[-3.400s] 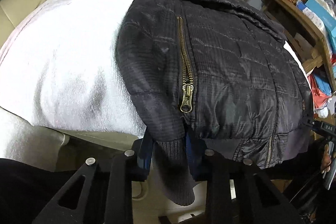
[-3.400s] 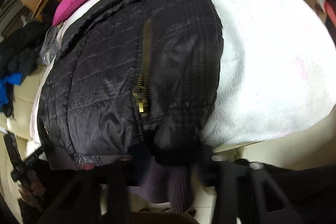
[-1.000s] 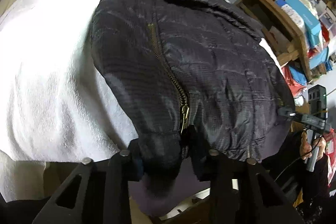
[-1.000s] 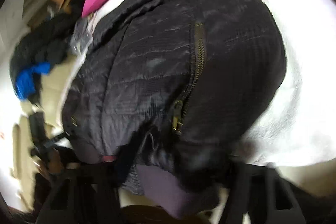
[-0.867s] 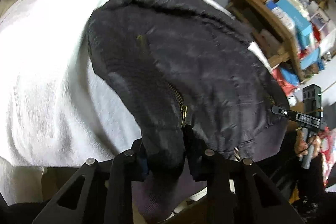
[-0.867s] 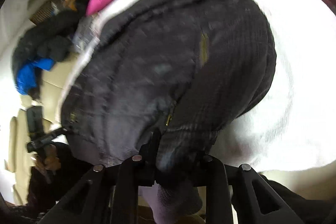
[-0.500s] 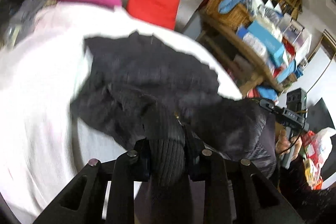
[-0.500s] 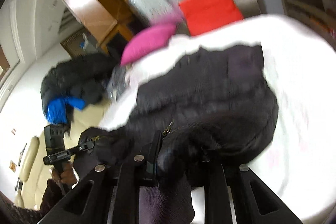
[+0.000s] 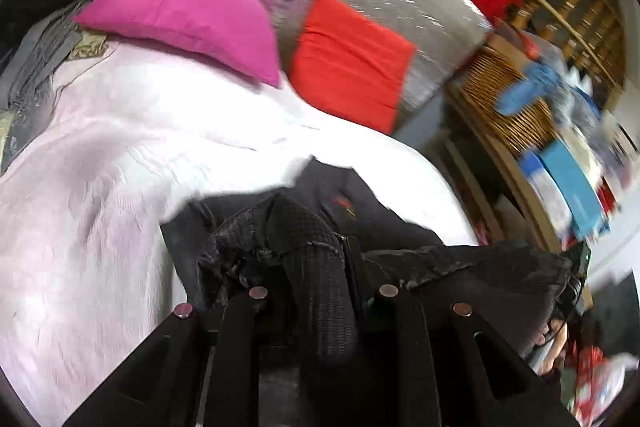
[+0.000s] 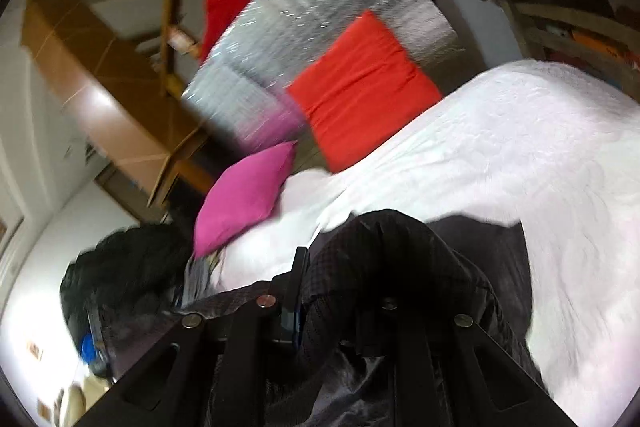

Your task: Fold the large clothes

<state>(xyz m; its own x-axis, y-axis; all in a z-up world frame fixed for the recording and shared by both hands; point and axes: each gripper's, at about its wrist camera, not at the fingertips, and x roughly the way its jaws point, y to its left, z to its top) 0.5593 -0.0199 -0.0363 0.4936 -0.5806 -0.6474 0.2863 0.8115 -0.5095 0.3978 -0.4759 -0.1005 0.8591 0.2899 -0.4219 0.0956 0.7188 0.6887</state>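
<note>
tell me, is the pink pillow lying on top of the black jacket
No, the pink pillow sits far up the white bedcover, apart from the black jacket.

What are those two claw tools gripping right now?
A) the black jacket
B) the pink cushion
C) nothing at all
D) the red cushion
A: the left gripper and the right gripper are each clamped on folds of the black jacket, while the pink cushion and red cushion lie untouched farther back on the white cover.
</note>
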